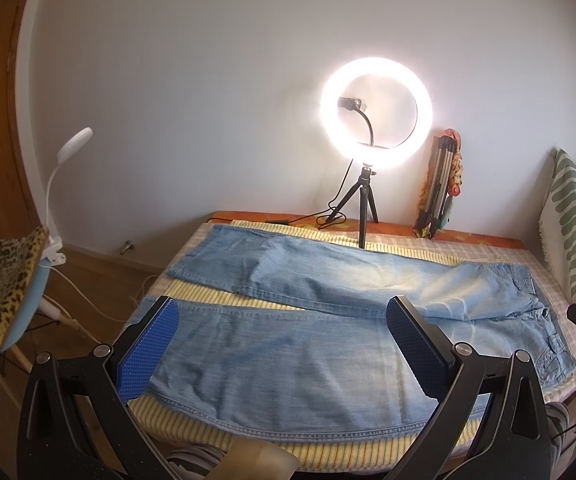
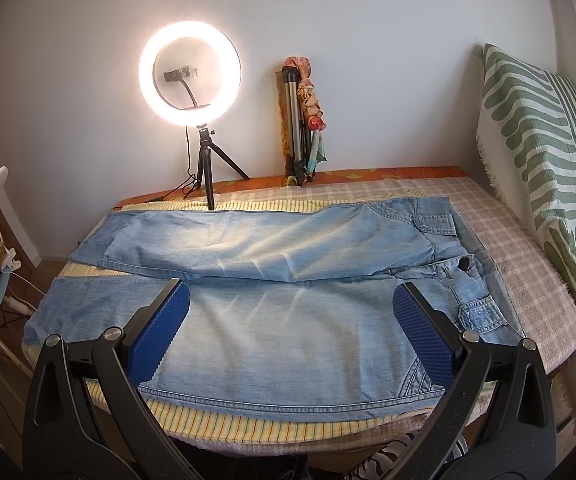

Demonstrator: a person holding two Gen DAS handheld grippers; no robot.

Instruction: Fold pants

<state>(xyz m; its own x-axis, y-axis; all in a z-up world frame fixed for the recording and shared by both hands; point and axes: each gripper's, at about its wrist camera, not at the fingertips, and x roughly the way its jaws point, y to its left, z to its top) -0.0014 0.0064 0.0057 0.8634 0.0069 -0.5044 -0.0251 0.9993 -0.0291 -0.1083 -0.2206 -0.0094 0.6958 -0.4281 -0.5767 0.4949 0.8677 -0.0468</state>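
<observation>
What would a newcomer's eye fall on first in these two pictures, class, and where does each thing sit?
The lit ring light glares brightest, standing on its small tripod at the far edge of the bed against the wall. Next come the pale blue jeans, spread flat across the bed with both legs lying side by side, waistband to the right. Framing the near view, the right gripper and the left gripper hang open above the near leg.

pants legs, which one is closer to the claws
The near leg, running along the yellow striped cloth at the front edge, lies right under both open claws. The far leg lies by the ring light.
</observation>
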